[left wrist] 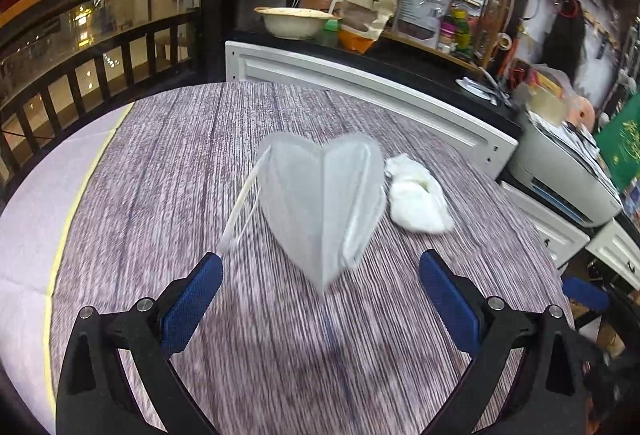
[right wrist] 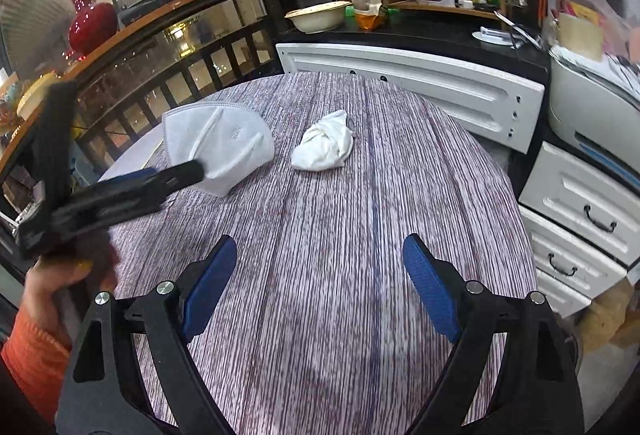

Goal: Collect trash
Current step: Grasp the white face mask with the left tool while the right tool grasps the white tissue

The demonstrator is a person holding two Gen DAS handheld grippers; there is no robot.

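Counter (right wrist: 360, 235): round top with a purple-grey streaked covering; it carries both pieces of trash.
Face mask (left wrist: 320, 203): folded white mask lying on the counter, just ahead of the left gripper and between the lines of its two fingers; ear loops trail to its left. In the right wrist view it lies at the counter's far left (right wrist: 224, 147).
Crumpled tissue (right wrist: 324, 147): white wad on the counter, just to the right of the mask, apart from both grippers; in the left wrist view it lies close beside the mask's right edge (left wrist: 416, 199).
Left gripper (left wrist: 320, 287): released, blue pads spread wide, nothing between them; the mask is near the tips, contact not shown. Seen from the right wrist camera as a dark blurred tool (right wrist: 132, 191) held by a hand (right wrist: 60, 283) in an orange sleeve, its tip overlapping the mask.
Right gripper (right wrist: 320, 275): released, pads wide apart over bare counter, well short of the tissue.
Bowl (right wrist: 316, 15): cream bowl on the dark back ledge; contents cannot be told.
Red vase (right wrist: 90, 19): on the wooden rail at left, holding dried stems.
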